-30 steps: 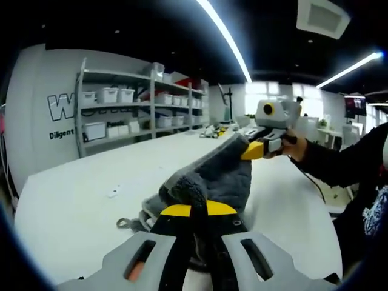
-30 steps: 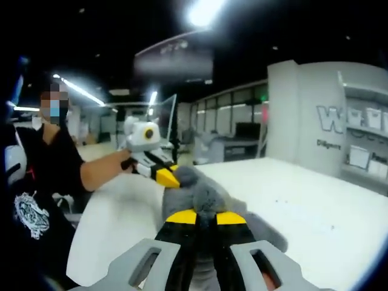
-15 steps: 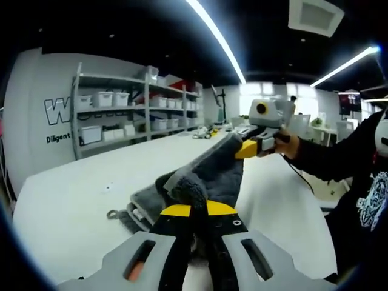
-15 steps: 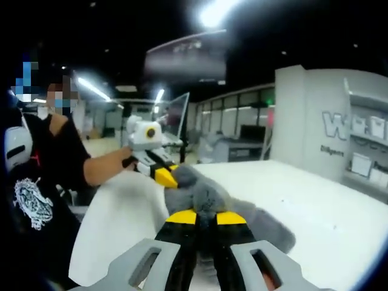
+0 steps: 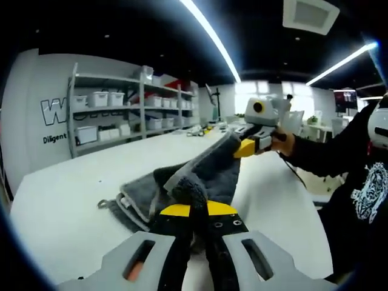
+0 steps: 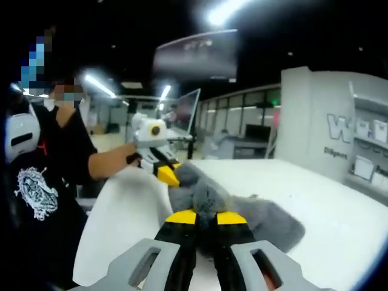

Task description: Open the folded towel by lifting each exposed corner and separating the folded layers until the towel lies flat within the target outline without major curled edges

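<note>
- Counter (image 5: 73, 200): big white top, carries the towel; its far end runs toward the shelving (image 5: 115, 115) with white bins against the wall.
- Towel (image 5: 209, 173): grey, fluffy pile with a smoother hemmed edge. Held up off the counter between the two hand-held grippers, stretched into a sloping span. Lower part sags onto the counter at near left, where stacked folded layers show at the edge. Small hang loop (image 5: 104, 204) lies on the counter just beside that low corner.
- In the right gripper view the towel (image 6: 254, 215) bunches in a grey clump at the tips and trails off right onto the counter (image 6: 339, 224).
- Left hand-held gripper (image 5: 193, 209): yellow-tipped jaws clenched on a bunched towel corner, pile bulging over the tips. It also shows far left in the right gripper view (image 6: 167, 177), with its yellow tip in the cloth.
- Right hand-held gripper (image 6: 203, 216): jaws closed tight on the towel's other raised corner. From the left gripper view it sits far right (image 5: 244, 147), yellow tip pinching the top edge, held by a person's hand (image 5: 284, 142).
- Hard to tell: how many folds remain, since the layers are hidden under the raised span. The towel's near side is blocked by the gripper bodies in both views. Can't make out a target outline on the counter.
</note>
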